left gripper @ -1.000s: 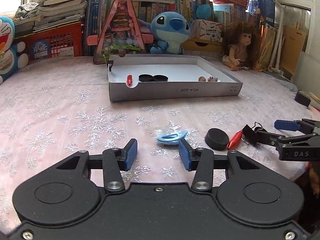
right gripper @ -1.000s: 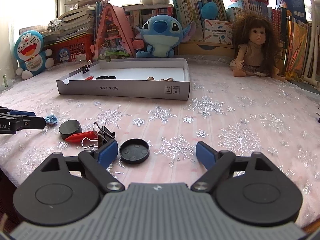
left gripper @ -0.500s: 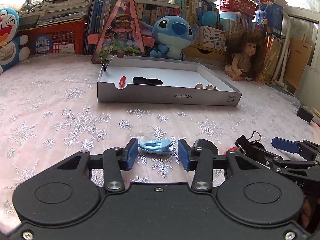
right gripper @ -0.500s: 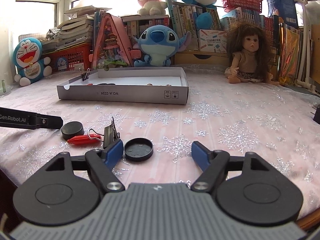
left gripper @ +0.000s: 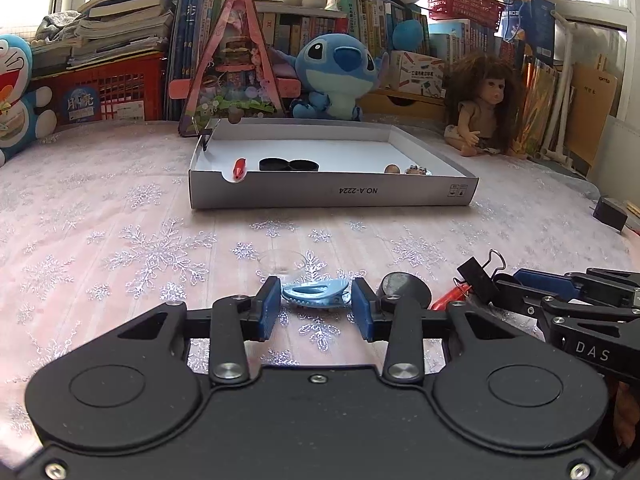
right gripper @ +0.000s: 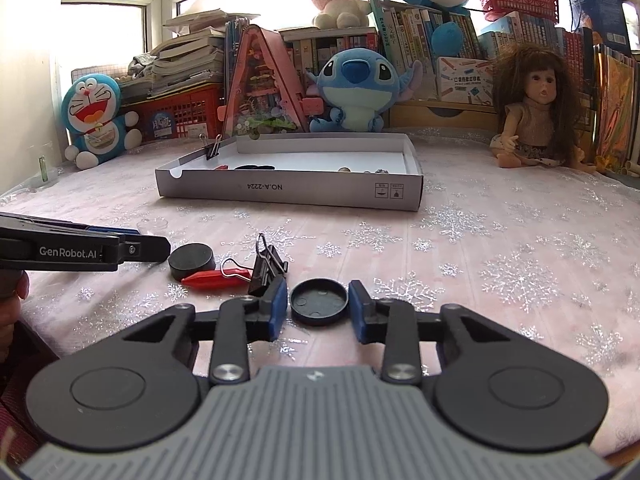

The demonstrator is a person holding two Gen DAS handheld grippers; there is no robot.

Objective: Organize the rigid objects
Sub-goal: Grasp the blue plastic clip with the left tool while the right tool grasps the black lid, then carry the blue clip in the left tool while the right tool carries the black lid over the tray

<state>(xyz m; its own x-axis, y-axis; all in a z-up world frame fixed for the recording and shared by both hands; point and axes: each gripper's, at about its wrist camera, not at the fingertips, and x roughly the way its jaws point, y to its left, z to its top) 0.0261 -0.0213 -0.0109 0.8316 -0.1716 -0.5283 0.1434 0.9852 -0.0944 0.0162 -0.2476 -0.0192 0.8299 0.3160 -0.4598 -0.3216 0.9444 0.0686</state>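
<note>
Blue hair clip, ridged, lengthwise between closing jaws.

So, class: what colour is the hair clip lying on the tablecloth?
Light blue hair clip; clearest in the left wrist view.

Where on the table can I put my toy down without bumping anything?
Bare cloth lies right of the black lid, toward the doll, and left of the white box. It is crowded by the red clip, black clip and puck.
</note>
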